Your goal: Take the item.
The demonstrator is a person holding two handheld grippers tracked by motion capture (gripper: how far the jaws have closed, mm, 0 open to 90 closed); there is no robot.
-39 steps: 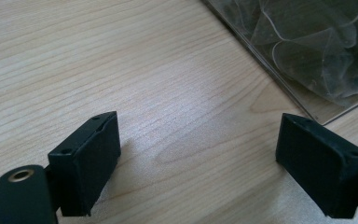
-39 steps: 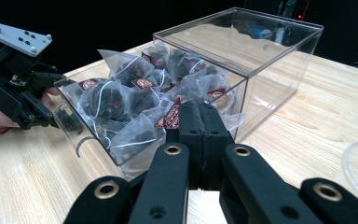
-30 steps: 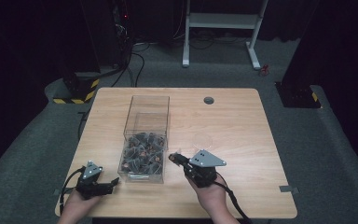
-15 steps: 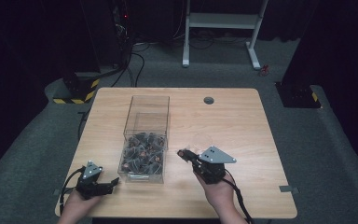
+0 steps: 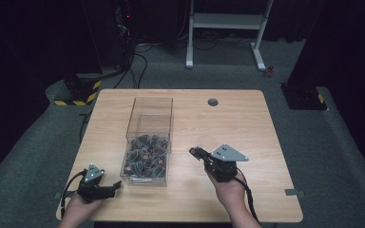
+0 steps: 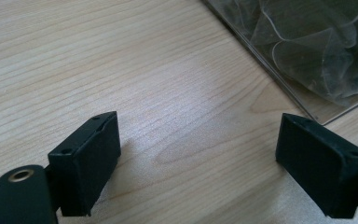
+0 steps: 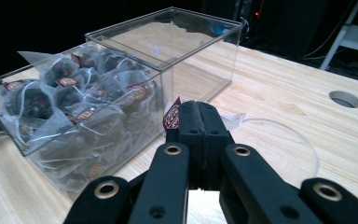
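Now right gripper (image 7: 198,119) fingers pinched on a tea-bag tag (image 7: 172,115) – left gripper (image 6: 214,154) fingers wide apart, empty, above table (image 6: 121,60).

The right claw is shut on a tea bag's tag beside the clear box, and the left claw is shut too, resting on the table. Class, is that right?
One slip: the left claw is open, not shut. The left gripper view shows its jaws wide apart over bare table. The right claw is indeed shut on the tea bag's tag beside the clear box.
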